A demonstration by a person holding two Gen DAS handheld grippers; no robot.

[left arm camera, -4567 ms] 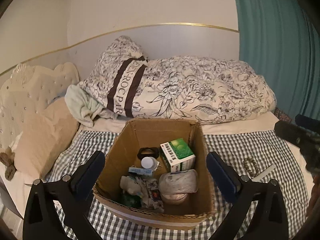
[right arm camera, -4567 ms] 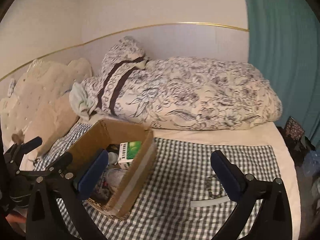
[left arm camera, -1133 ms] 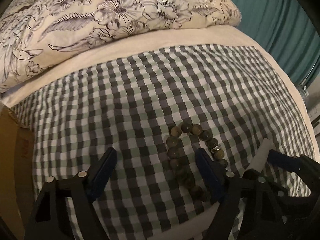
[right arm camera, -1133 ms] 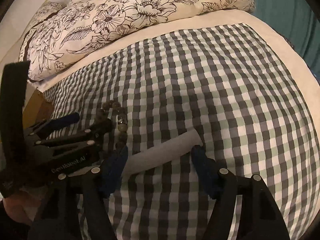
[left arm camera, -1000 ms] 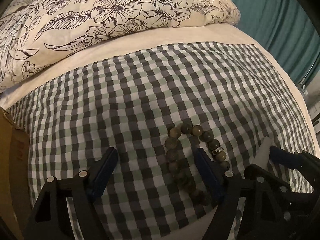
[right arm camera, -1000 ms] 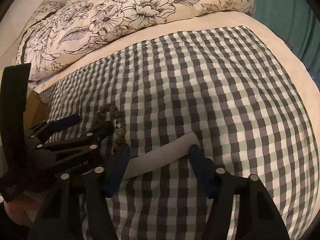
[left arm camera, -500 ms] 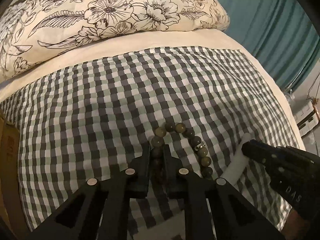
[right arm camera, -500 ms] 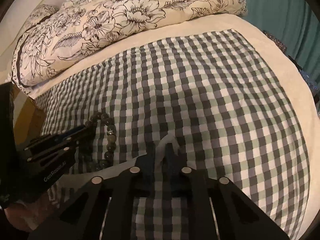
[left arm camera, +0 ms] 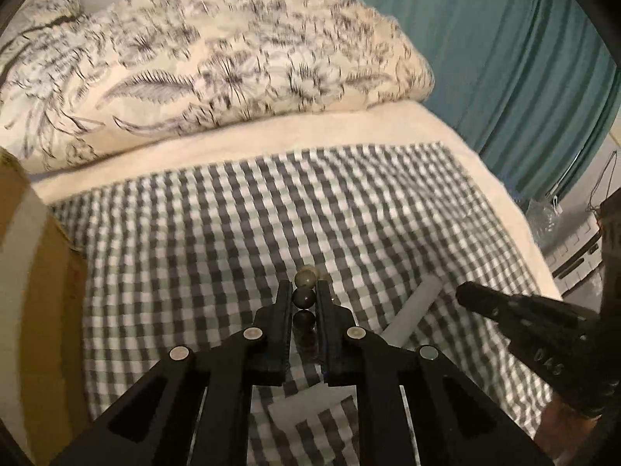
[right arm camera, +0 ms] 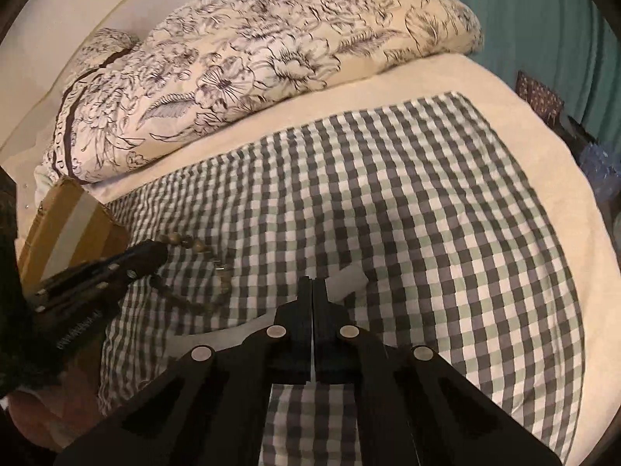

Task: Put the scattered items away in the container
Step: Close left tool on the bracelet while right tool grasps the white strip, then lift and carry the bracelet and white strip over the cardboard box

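My left gripper (left arm camera: 304, 289) is shut on a bracelet of dark round beads (left arm camera: 304, 297) and holds it lifted off the checked cloth (left arm camera: 240, 240); in the right wrist view the bracelet (right arm camera: 202, 272) hangs from it. My right gripper (right arm camera: 312, 281) is shut on a white tube (right arm camera: 347, 283); the tube also shows in the left wrist view (left arm camera: 413, 310), just right of my left gripper. The cardboard box (left arm camera: 35, 310) stands at the left edge; its inside is hidden.
A floral duvet (left arm camera: 217, 66) lies heaped behind the cloth. A teal curtain (left arm camera: 504, 58) hangs at the right, past the bed's edge. Clutter (right arm camera: 597, 163) sits on the floor beside the bed. The box also shows in the right wrist view (right arm camera: 70, 233).
Both grippers closed, the left on the bracelet and the right on the white tube. Both have since lifted, the bracelet now hanging above the cloth.
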